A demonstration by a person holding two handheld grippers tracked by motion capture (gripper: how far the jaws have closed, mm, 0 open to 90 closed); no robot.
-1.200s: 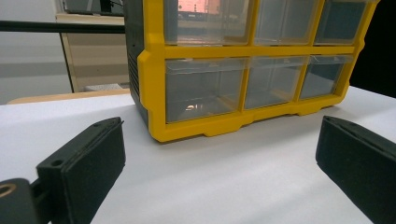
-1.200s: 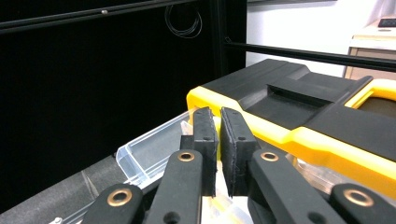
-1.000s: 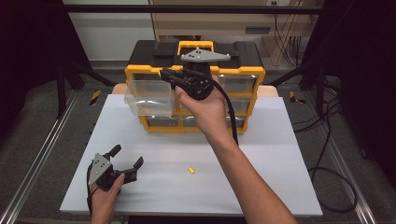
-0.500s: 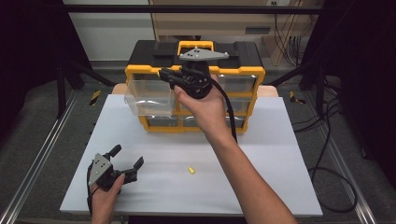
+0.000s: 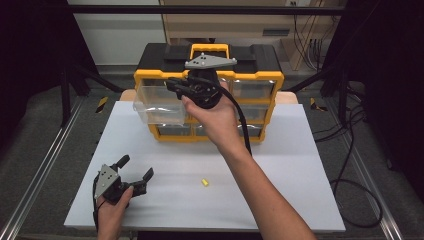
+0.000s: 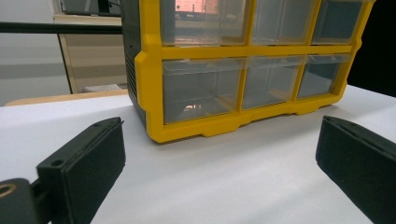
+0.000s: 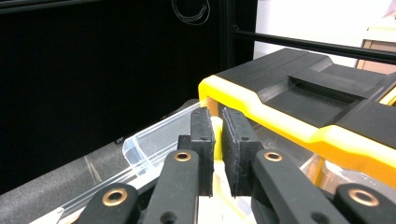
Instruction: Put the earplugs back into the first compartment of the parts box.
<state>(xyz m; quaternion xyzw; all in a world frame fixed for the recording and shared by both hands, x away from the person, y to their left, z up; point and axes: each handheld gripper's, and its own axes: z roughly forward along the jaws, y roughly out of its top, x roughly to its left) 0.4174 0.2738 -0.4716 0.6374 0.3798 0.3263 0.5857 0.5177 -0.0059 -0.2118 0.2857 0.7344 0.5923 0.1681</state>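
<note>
The right hand-held gripper [image 5: 176, 86] hangs over a clear drawer [image 5: 159, 104] pulled out of the top left of the yellow organiser [image 5: 260, 80], its jaws nearly closed on a small pale yellow piece [image 7: 217, 140], with a slight gap showing beside it. The organiser stands at the far side of the white bench [image 5: 280, 165]. Another small yellow piece [image 5: 204, 183] lies on the bench nearer the person. The left hand-held gripper [image 5: 136, 172] rests near the front left corner, jaws wide apart and empty

Black fingers [image 7: 238, 154] with brass screws, grey plates.
</note>
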